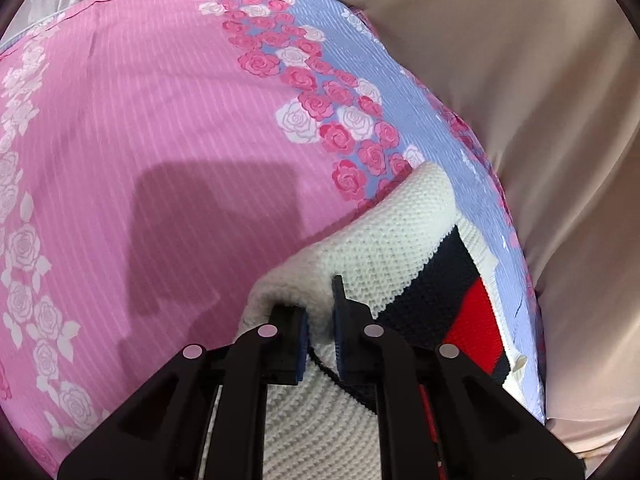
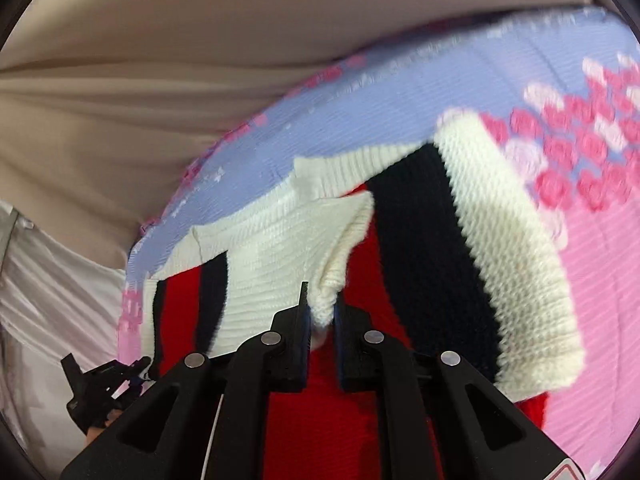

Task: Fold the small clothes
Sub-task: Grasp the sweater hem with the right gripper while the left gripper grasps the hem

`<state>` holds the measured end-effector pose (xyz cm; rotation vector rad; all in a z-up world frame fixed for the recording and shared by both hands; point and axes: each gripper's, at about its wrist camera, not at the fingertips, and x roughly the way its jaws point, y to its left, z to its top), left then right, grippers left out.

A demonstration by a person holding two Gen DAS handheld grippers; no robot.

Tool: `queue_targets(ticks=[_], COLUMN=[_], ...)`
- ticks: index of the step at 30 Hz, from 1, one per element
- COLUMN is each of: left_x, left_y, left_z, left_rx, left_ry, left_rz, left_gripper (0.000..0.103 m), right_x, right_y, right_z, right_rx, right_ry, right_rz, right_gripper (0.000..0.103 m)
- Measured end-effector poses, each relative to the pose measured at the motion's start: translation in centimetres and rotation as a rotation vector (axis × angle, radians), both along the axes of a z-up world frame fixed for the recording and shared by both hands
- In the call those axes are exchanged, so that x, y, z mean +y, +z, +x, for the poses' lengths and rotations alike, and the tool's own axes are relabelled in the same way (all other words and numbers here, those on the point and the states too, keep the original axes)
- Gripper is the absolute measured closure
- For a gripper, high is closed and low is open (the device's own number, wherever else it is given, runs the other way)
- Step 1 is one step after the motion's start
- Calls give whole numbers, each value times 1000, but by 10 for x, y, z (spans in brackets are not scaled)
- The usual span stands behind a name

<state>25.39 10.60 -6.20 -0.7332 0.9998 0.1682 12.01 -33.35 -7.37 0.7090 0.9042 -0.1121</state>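
The little knitted sweater (image 2: 420,216), cream with navy and red bands, lies on my pink and lilac rose-printed sheet (image 1: 152,120), near the lilac border where the beige bedding (image 1: 520,60) begins; I judge it soft, thick and light, a chunky knit that will sag and stretch if I hang it by one point, so it wants holding at two spread points along an edge or a cuff, with a good bite of fabric since the loose stitches could snag or slide. My left gripper (image 1: 320,320) is all but closed on a bunched fold of the cream knit, the blue pads pressing the cloth between them; my right gripper (image 2: 320,312) is likewise nearly closed, pinching a gathered cream corner that looks like a sleeve end or hem, though I cannot tell which. Both tongs point steeply downward at the bed, the cloth rising a little into each grip; in the right wrist view the left gripper shows low at the left edge, well apart from the right, which I judge a fair spacing for lifting and folding the piece over evenly.
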Motion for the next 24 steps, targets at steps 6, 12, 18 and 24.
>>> queue_targets(ticks=[6, 12, 18, 24], left_x=[-6, 20, 65, 65], left_y=[16, 23, 8, 2], left_z=[-11, -80, -179, -237], left_rx=[-9, 45, 225, 237], left_ry=[-112, -257, -257, -330], left_rz=[1, 44, 4, -52], left_gripper=[71, 42, 37, 23], right_x=[8, 18, 39, 83], right_y=[1, 12, -13, -25], right_z=[-9, -94, -222, -273], right_rx=[64, 133, 359, 443], right_ry=[17, 53, 139, 239], right_rz=[-34, -97, -36, 57], right_gripper=[83, 61, 61, 58])
